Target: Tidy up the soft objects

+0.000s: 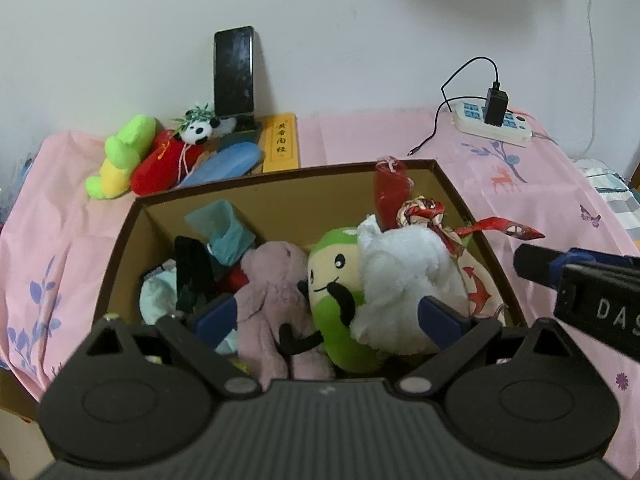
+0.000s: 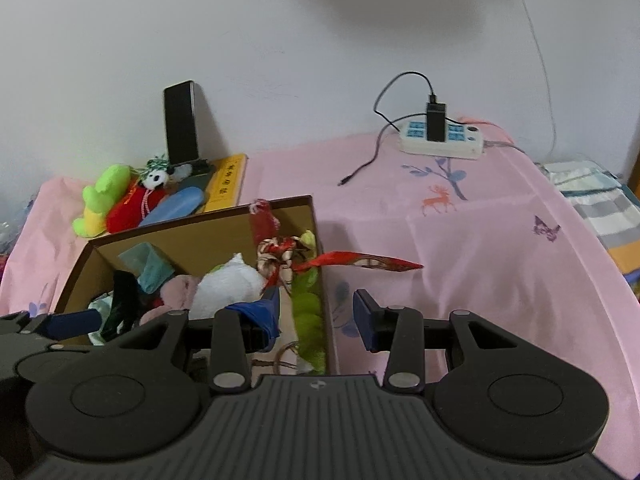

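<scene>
Showing "DAS" lettering, the right claw point(image 1: 600, 300) hovers beside the box point(image 1: 120, 264).

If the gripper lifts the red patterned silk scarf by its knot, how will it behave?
The red patterned scarf is probably light and floppy: its pointed tail droops over the brown cardboard box wall. It may be slippery, as the fabric looks glossy. The tail would likely dangle and drag along the rim.

Crammed box point(image 1: 280, 184), bare cloth point(image 2: 460, 248) rightward

Black ribbed hand-held gripper point(image 1: 328, 316), blue finger pads point(image 1: 438, 318), silver pivot screws.
</scene>
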`<control>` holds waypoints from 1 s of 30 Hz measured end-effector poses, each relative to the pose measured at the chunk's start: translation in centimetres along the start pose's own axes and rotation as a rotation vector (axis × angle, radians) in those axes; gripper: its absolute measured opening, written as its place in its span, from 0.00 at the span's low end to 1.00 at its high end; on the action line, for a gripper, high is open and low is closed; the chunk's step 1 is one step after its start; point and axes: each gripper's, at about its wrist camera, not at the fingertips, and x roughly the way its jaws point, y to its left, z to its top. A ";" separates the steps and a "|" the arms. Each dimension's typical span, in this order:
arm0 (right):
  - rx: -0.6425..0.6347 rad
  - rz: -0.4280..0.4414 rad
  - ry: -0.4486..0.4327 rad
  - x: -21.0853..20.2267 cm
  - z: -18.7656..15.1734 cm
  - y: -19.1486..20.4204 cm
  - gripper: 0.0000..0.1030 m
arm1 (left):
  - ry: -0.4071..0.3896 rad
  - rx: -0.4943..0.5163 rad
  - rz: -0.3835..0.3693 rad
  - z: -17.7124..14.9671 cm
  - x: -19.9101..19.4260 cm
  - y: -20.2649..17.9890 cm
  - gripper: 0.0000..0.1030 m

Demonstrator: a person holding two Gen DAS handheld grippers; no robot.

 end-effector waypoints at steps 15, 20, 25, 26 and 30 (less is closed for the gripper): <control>-0.017 0.041 0.019 1.1 -0.4 -0.4 0.23 | 0.041 -0.043 0.031 -0.6 0.7 -0.1 0.96; -0.011 0.037 0.015 1.4 -0.3 -1.0 0.23 | 0.030 -0.028 0.053 -0.5 0.4 -0.8 0.96; -0.006 0.045 0.021 1.5 -0.4 -1.3 0.23 | 0.021 -0.017 0.068 -0.4 0.3 -1.2 0.96; -0.005 0.047 0.021 1.5 -0.4 -1.3 0.23 | 0.021 -0.014 0.069 -0.4 0.3 -1.2 0.96; 0.002 0.049 0.016 1.4 -0.4 -1.3 0.23 | 0.026 -0.009 0.068 -0.5 0.5 -1.3 0.96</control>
